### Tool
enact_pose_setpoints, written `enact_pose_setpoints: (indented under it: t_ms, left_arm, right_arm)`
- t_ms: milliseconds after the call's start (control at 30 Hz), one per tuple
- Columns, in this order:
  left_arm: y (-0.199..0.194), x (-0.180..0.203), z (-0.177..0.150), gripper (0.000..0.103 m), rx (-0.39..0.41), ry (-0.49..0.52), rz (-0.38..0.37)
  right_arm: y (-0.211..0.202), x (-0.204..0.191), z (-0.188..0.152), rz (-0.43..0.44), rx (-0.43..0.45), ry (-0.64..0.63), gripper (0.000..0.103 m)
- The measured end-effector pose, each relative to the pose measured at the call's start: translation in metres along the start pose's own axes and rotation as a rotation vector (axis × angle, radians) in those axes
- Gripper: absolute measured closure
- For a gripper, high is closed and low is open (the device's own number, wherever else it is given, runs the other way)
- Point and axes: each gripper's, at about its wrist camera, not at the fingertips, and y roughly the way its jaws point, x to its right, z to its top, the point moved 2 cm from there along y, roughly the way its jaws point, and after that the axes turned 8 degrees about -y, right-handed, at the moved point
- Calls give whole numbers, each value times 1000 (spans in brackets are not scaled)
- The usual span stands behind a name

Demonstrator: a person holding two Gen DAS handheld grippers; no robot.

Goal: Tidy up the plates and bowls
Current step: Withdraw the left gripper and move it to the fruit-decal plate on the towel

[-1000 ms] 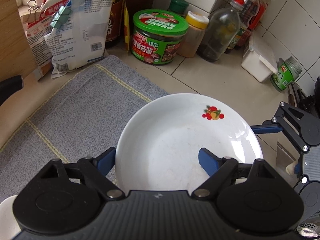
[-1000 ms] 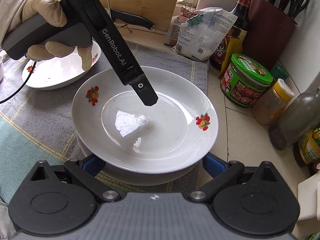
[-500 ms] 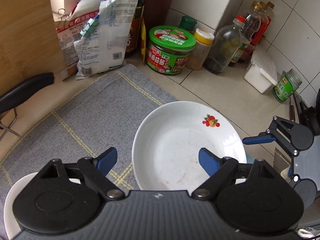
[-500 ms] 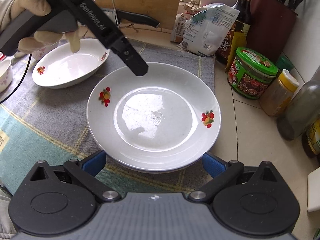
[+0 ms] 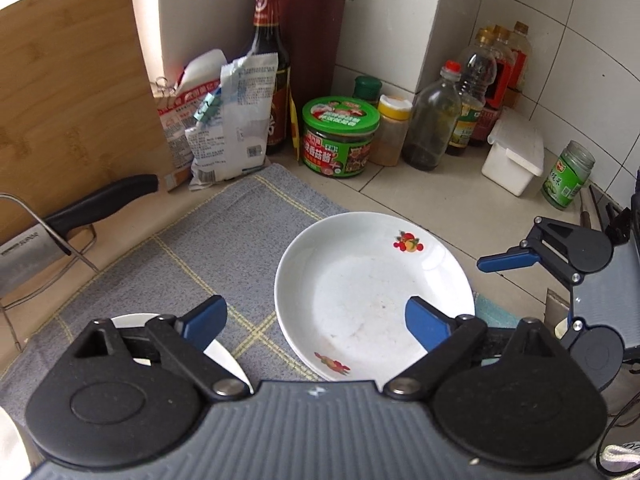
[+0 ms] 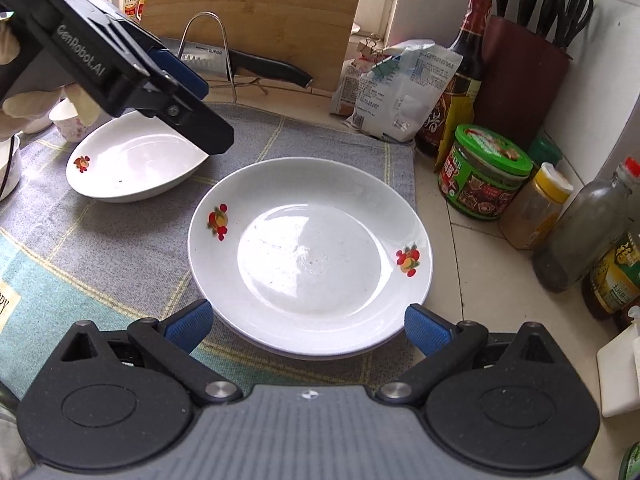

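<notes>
Two stacked plates [image 6: 310, 256] lie just ahead of my right gripper [image 6: 308, 326], spread wide; my left gripper [image 5: 316, 322] gapes empty too.

Two grippers: left gripper [image 5: 314, 312], right gripper [image 6: 308, 314]

Two white plates [image 6: 310, 256] in one stack, going by a second rim under the top one; two fruit prints on the top plate

One shallow bowl [image 6: 132, 164], one fruit print showing

One small floral cup [image 6: 72, 126]

One grey mat [image 6: 120, 240]

One cleaver [image 6: 248, 62] on one wire rack [image 6: 206, 28]

One wooden board [image 6: 256, 4]

One knife block [image 6: 520, 68], holding three knife handles and one pair of scissors

One dark sauce bottle [image 6: 460, 64]

Two clipped bags [image 6: 396, 88]

One green-lidded jar [image 6: 484, 172]

One yellow-capped jar [image 6: 532, 208]

One red-capped glass bottle [image 6: 584, 228]
</notes>
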Motion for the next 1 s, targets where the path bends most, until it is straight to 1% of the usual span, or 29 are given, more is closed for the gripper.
enact_pose_setpoints:
  t_ms: [233,300,400,567,667,733,800,833,1000]
  left_arm:
    - [-22,4,-16,5,97,-12,64]
    - [-28,3,-21,5,122,-32,84]
    - [-39,-4,-32,4,153,-87,126]
    - [-59,-28,-57,4,129,-193,228]
    - [-74,-45,-70,4,110,-220,265]
    - [-82,-60,-77,4,94,-224,274]
    - [-88,-75,-80,4,82,-224,273]
    - [-91,-82,-81,4,77,-218,262]
    - [-98,-111,-85,4,56,-175,205]
  right_arm:
    - [-6,-10,7,-2,45,-5,0]
    - [-7,-13,10,19,62,-13,0]
    - [-3,-17,17,60,87,-31,0]
    - [8,-34,38,163,123,-86,0]
    - [16,-52,53,204,132,-134,0]
    - [21,-66,62,222,132,-152,0]
    - [27,-79,67,240,126,-143,0]
    - [30,-86,69,248,118,-139,0]
    - [44,-121,76,223,60,-115,0]
